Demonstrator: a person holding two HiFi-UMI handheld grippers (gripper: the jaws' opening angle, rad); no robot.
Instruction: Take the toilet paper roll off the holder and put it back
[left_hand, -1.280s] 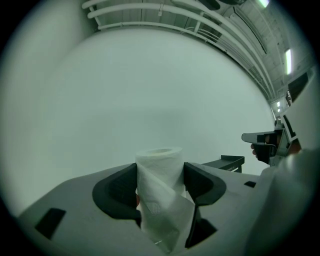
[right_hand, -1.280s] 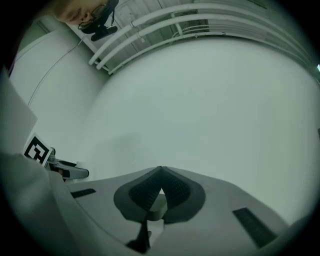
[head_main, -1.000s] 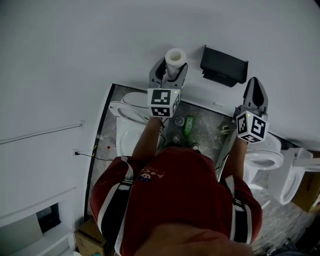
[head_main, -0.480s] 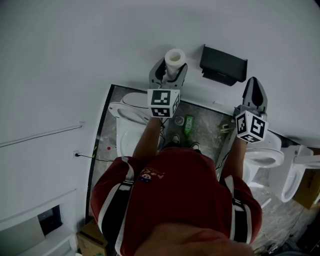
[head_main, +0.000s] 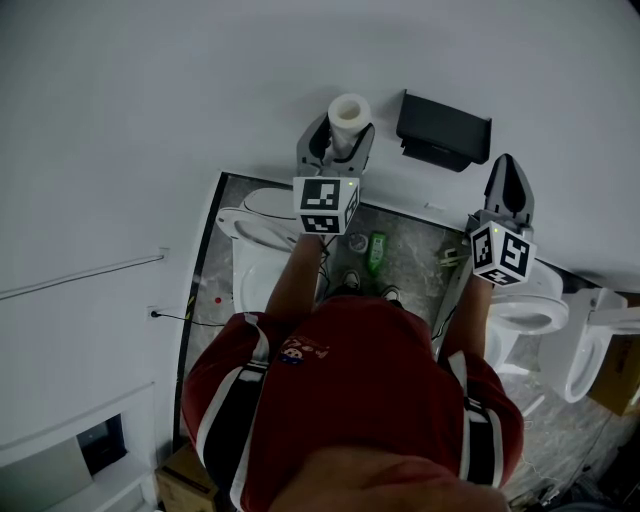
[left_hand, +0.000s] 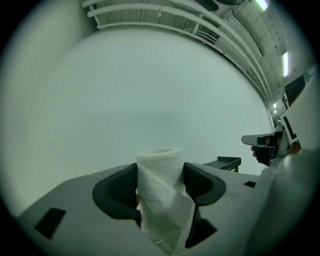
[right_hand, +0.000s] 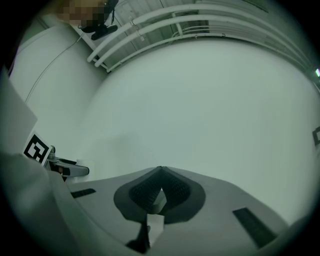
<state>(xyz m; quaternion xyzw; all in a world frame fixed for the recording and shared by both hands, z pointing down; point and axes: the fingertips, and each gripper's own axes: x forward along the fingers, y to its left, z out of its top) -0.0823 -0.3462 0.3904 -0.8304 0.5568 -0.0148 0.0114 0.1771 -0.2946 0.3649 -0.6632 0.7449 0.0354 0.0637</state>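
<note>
A white toilet paper roll (head_main: 349, 114) stands upright between the jaws of my left gripper (head_main: 337, 135), which is shut on it in front of the white wall. In the left gripper view the roll (left_hand: 161, 187) fills the gap between the dark pads, and a loose sheet hangs down its front. The black holder (head_main: 444, 130) is fixed to the wall just right of the roll, with nothing on it; it also shows as a dark ledge (left_hand: 222, 162). My right gripper (head_main: 508, 186) is held up right of the holder, shut and holding nothing, tips together (right_hand: 160, 172).
Below, a white toilet (head_main: 256, 235) stands at the left and others (head_main: 527, 312) at the right on a grey marbled floor. A green bottle (head_main: 377, 251) lies on the floor between them. A cardboard box (head_main: 615, 380) sits at the far right.
</note>
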